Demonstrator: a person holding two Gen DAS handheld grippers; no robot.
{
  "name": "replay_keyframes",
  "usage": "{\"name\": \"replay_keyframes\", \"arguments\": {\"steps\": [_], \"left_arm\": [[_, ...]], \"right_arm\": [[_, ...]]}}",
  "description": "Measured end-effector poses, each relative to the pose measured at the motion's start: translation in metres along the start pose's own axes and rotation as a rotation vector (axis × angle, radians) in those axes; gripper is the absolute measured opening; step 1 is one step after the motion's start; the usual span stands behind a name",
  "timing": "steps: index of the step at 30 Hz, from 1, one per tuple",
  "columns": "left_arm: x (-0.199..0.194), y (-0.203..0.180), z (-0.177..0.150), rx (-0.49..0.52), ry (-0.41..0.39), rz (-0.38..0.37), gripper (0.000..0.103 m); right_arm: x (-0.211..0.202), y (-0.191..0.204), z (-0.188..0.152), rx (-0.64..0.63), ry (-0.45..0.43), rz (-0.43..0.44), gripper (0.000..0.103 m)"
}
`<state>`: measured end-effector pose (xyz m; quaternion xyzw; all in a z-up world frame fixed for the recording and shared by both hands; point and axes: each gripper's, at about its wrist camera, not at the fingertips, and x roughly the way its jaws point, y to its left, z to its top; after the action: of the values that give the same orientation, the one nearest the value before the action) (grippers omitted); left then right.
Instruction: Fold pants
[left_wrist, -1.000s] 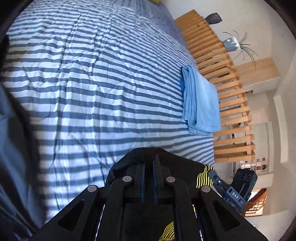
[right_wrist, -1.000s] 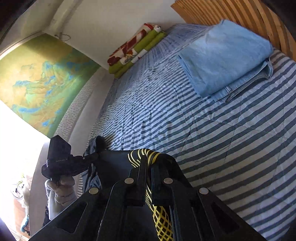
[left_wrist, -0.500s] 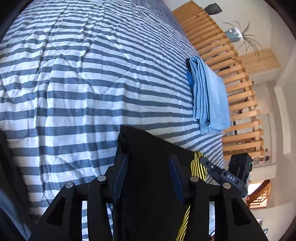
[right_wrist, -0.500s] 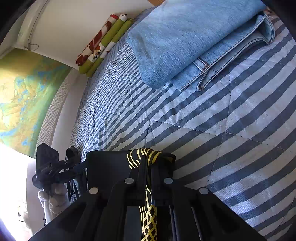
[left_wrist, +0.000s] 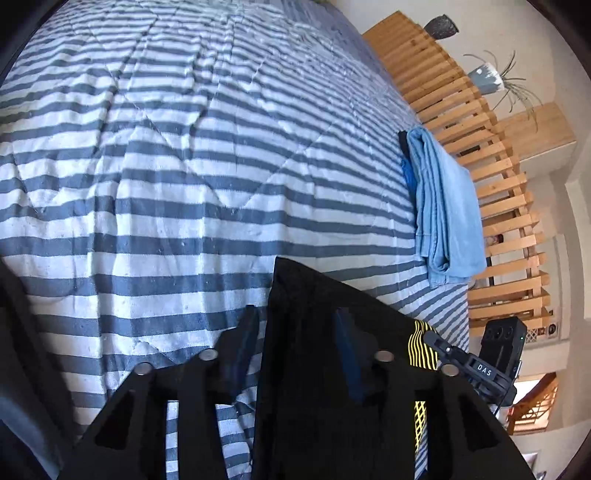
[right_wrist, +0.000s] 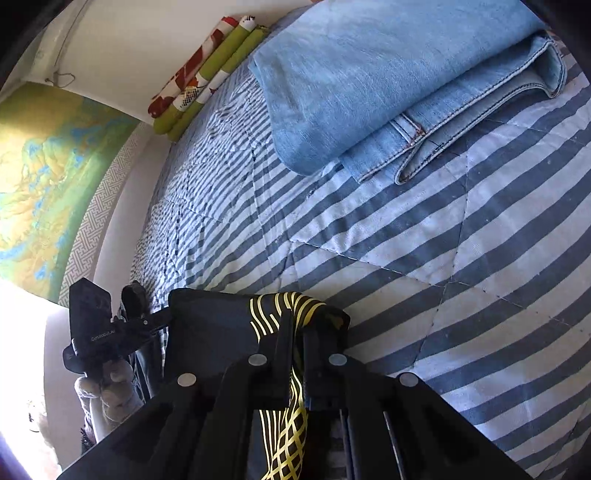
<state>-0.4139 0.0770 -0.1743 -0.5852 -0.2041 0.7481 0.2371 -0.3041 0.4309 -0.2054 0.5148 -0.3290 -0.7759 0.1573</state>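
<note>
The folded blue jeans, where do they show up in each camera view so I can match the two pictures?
Left wrist: folded blue jeans at right of centre, beside the wooden slats.
Right wrist: jeans fill the top right.
Shared landmark: the striped bedspread beneath them.

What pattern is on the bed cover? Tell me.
Blue and white stripes on the bed cover, clearest in the left wrist view.

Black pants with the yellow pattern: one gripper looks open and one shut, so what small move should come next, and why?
Probably open the right gripper too. It is shut on the black pants, which already lie on the striped bedspread, while the left gripper stands open around the fabric, gripping nothing. Letting go would leave the pants resting near the folded jeans.
</note>
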Motion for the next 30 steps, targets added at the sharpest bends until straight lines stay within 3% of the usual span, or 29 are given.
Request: {"name": "replay_keyframes", "arguments": {"steps": [4, 7, 10, 15, 19, 23, 24, 28, 30], "left_arm": [[-0.015, -0.01, -0.007, 0.076, -0.043, 0.032, 0.054], [-0.009, -0.016, -0.013, 0.129, -0.021, 0.047, 0.067], [0.008, -0.015, -0.018, 0.144, 0.022, 0.072, 0.067], [0.021, -0.012, -0.023, 0.15, 0.016, 0.067, 0.068], [0.026, -0.016, -0.019, 0.128, -0.014, 0.074, 0.066], [0.032, -0.02, -0.021, 0.152, -0.012, 0.084, 0.031], [0.032, -0.019, -0.02, 0.141, -0.014, 0.079, 0.029], [0.028, -0.016, -0.022, 0.115, -0.03, 0.062, 0.013], [0.019, -0.017, -0.024, 0.107, -0.045, 0.048, 0.012]], "right_arm": [[-0.021, -0.008, -0.003, 0.014, -0.002, 0.055, 0.014], [-0.043, -0.011, -0.009, -0.012, -0.044, 0.035, 0.028], [-0.043, -0.008, -0.016, -0.063, -0.023, 0.013, 0.038], [-0.018, -0.003, -0.025, -0.123, 0.025, -0.021, 0.041], [-0.011, 0.001, -0.025, -0.152, -0.006, -0.015, 0.041], [-0.004, 0.006, -0.023, -0.168, -0.026, 0.007, 0.041], [-0.002, 0.008, -0.022, -0.176, -0.022, 0.014, 0.04], [0.012, 0.012, -0.023, -0.175, 0.01, 0.028, 0.009], [0.012, 0.016, -0.025, -0.178, -0.007, 0.022, 0.007]]}}
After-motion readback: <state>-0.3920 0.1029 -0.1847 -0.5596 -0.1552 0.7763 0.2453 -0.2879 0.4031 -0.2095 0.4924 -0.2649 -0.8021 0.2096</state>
